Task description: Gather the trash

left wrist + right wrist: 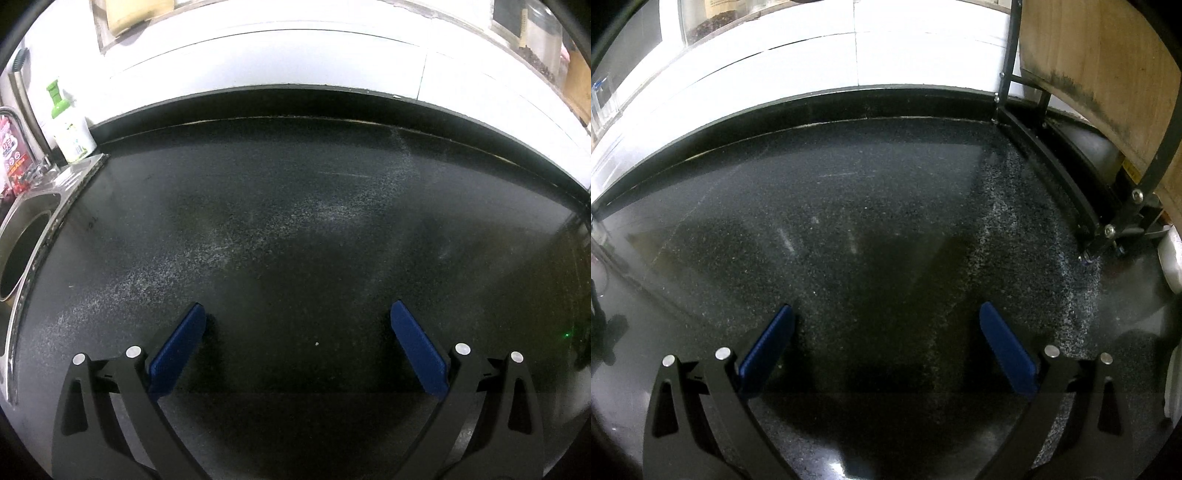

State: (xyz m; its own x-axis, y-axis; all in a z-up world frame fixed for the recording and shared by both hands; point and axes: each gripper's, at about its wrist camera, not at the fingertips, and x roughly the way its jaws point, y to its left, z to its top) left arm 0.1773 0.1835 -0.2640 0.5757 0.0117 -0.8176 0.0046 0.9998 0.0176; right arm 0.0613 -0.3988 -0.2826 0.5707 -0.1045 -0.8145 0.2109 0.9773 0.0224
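Left gripper (297,312): jaws spread wide, empty, over dark countertop (295,221) (sink (33,236) at left).
Right gripper (886,314): likewise spread, empty.

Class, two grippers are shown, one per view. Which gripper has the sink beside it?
The left gripper: its view shows the steel sink at the left edge. The right gripper instead faces a black metal rack.

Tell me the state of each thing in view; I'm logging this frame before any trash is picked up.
Left gripper: open, holding nothing, over bare counter.
Right gripper: open, holding nothing.
Black speckled countertop: no sizeable trash in view, one pale speck between the left fingers.
Green-capped bottle: upright, cap on, beside the sink.
Steel sink: contents not visible.
Wooden board: standing in a black rack.
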